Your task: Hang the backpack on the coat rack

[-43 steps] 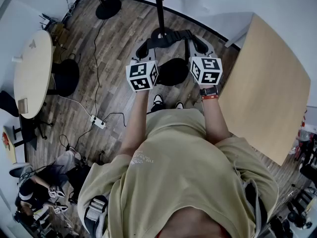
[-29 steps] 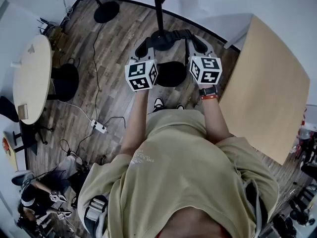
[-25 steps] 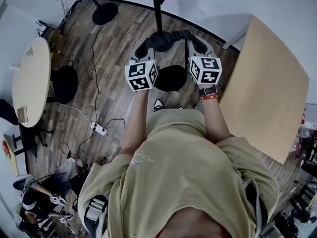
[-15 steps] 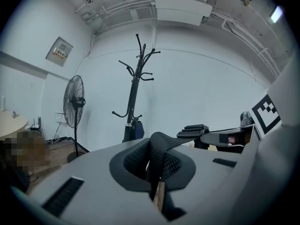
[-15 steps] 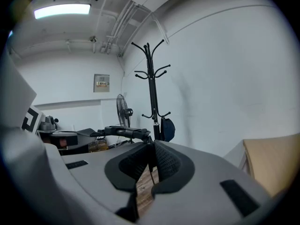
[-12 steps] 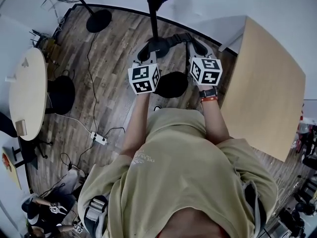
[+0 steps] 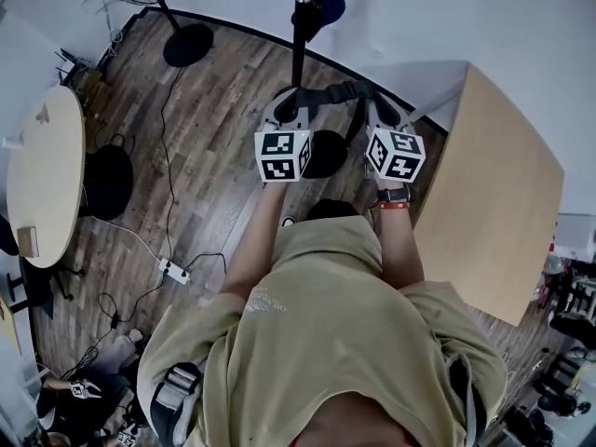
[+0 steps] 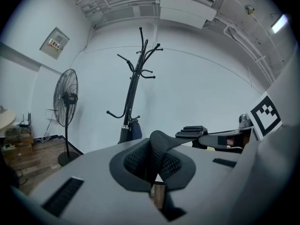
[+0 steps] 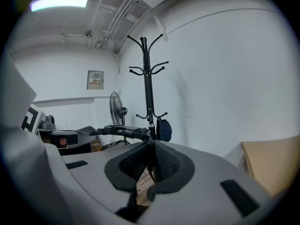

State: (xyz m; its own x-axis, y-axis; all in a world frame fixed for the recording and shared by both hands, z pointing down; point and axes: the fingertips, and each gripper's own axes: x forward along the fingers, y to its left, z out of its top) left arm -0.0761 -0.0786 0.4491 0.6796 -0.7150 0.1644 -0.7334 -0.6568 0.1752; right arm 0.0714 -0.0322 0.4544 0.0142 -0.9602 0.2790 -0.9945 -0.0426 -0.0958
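Left tool and right tool each clamped on a mesh strap of the black backpack. Pack hangs long axis vertical, straps up, near black metal coat rack.

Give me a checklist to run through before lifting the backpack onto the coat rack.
1. Left gripper shut on a mesh strap: ok.
2. Right gripper shut on the other strap: ok.
3. Backpack hanging between the grippers: ok. Clear of the floor: cannot tell.
4. Coat rack upright, ahead of both grippers: ok.
5. Upper hooks bare: ok. A dark blue bag takes a low hook.
6. Strap at a hook: not ok, the rack stands apart, farther ahead.
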